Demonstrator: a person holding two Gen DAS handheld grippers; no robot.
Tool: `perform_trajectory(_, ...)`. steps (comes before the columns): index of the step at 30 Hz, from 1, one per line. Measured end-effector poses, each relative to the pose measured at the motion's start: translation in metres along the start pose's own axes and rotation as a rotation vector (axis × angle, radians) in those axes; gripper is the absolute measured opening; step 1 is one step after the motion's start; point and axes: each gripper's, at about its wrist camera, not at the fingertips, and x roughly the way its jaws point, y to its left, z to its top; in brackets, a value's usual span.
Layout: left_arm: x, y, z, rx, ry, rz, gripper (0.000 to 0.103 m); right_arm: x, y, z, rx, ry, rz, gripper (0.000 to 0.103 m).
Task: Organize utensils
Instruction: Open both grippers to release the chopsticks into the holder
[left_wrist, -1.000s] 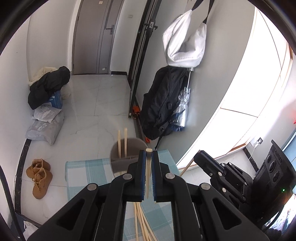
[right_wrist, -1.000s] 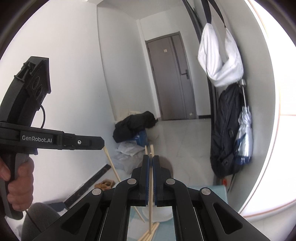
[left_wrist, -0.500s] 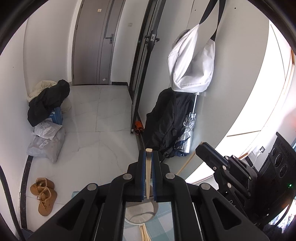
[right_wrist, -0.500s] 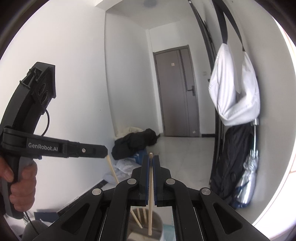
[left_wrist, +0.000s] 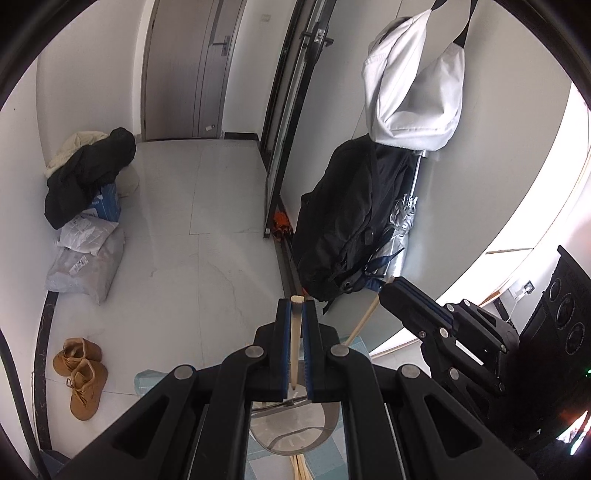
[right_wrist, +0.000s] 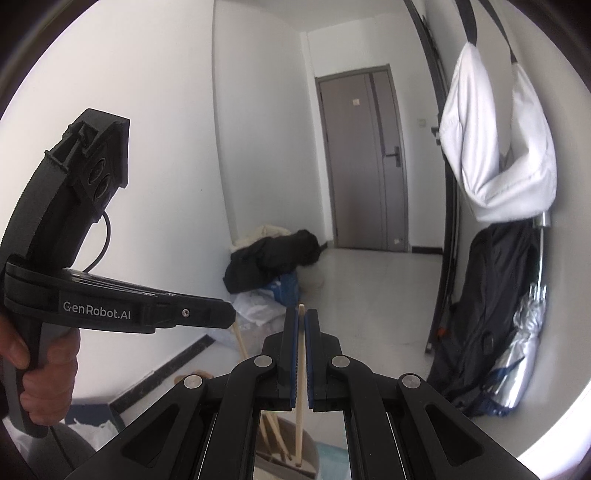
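The left gripper (left_wrist: 295, 306) is pinching one chopstick (left_wrist: 294, 343) tight at the bottom middle of its view. The right gripper (right_wrist: 301, 317) is squeezing another chopstick (right_wrist: 300, 398) the same way. Both sticks are hanging over a grey cup (left_wrist: 295, 432) low in the frame. More chopsticks (right_wrist: 275, 432) are standing inside it.

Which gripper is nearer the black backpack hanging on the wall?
Right. The right gripper sits on the backpack side; the left gripper is farther from that wall.
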Motion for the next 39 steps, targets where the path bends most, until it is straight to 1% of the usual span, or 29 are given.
perform_trajectory(6, 0.012, 0.005, -0.002, 0.01, 0.028, 0.005, 0.002, 0.009, -0.005, -0.016, 0.006, 0.046, 0.007, 0.003)
perform_trajectory(9, 0.016, 0.005, -0.004, 0.01, 0.03, -0.011, 0.002, 0.013, -0.007, -0.02, 0.007, 0.058, 0.015, 0.003)
perform_trajectory(11, 0.022, 0.005, -0.006, 0.018, 0.047, 0.003, 0.002, 0.017, -0.008, -0.022, 0.02, 0.071, 0.015, 0.003)
perform_trajectory(12, 0.024, 0.005, -0.008, 0.024, 0.056, 0.019, 0.003, 0.019, -0.01, -0.024, 0.029, 0.077, 0.016, 0.003)
perform_trajectory(13, 0.026, 0.005, -0.01, 0.028, 0.064, 0.05, 0.005, 0.019, -0.01, -0.024, 0.038, 0.081, 0.02, 0.004)
perform_trajectory(14, 0.026, 0.005, -0.012, 0.028, 0.061, 0.072, 0.008, 0.021, -0.012, -0.025, 0.053, 0.087, 0.022, 0.006)
perform_trajectory(16, 0.025, 0.006, -0.014, 0.025, 0.045, 0.079, 0.019, 0.022, -0.016, -0.027, 0.084, 0.098, 0.036, 0.006)
perform_trajectory(17, 0.024, 0.006, -0.014, 0.021, 0.037, 0.091, 0.031, 0.022, -0.017, -0.027, 0.092, 0.1, 0.035, 0.006)
perform_trajectory(18, 0.022, 0.007, -0.015, 0.014, 0.027, 0.101, 0.046, 0.022, -0.019, -0.029, 0.099, 0.1, 0.033, 0.006)
perform_trajectory(19, 0.02, 0.009, -0.015, 0.007, 0.015, 0.111, 0.051, 0.02, -0.02, -0.029, 0.101, 0.1, 0.03, 0.006)
perform_trajectory(21, 0.014, 0.013, -0.015, -0.011, -0.014, 0.113, 0.053, 0.015, -0.02, -0.03, 0.102, 0.097, 0.016, 0.006)
perform_trajectory(23, 0.01, 0.017, -0.016, -0.027, -0.017, 0.123, 0.053, 0.008, -0.021, -0.032, 0.119, 0.099, 0.011, 0.006)
perform_trajectory(25, 0.006, 0.018, -0.017, -0.041, -0.025, 0.138, 0.053, 0.003, -0.024, -0.033, 0.143, 0.1, 0.0, 0.009)
perform_trajectory(28, 0.001, 0.015, -0.022, -0.035, -0.039, 0.16, 0.054, -0.008, -0.027, -0.036, 0.173, 0.093, -0.016, 0.016)
perform_trajectory(30, -0.003, 0.012, -0.025, -0.029, -0.047, 0.169, 0.061, -0.016, -0.028, -0.037, 0.188, 0.088, -0.031, 0.024)
perform_trajectory(32, -0.01, 0.009, -0.03, -0.028, -0.066, 0.178, 0.064, -0.024, -0.028, -0.038, 0.201, 0.091, -0.058, 0.027)
perform_trajectory(33, -0.015, 0.008, -0.032, -0.03, -0.078, 0.175, 0.064, -0.027, -0.027, -0.039, 0.207, 0.09, -0.065, 0.032)
perform_trajectory(35, -0.022, 0.007, -0.036, -0.035, -0.1, 0.184, 0.068, -0.036, -0.026, -0.04, 0.212, 0.078, -0.082, 0.033)
perform_trajectory(37, -0.03, 0.005, -0.04, -0.042, -0.125, 0.2, 0.073, -0.045, -0.021, -0.041, 0.197, 0.068, -0.115, 0.04)
perform_trajectory(38, -0.034, 0.004, -0.042, -0.047, -0.141, 0.208, 0.076, -0.05, -0.019, -0.041, 0.193, 0.062, -0.119, 0.046)
perform_trajectory(39, -0.039, 0.004, -0.045, -0.051, -0.156, 0.214, 0.079, -0.055, -0.015, -0.042, 0.191, 0.057, -0.118, 0.048)
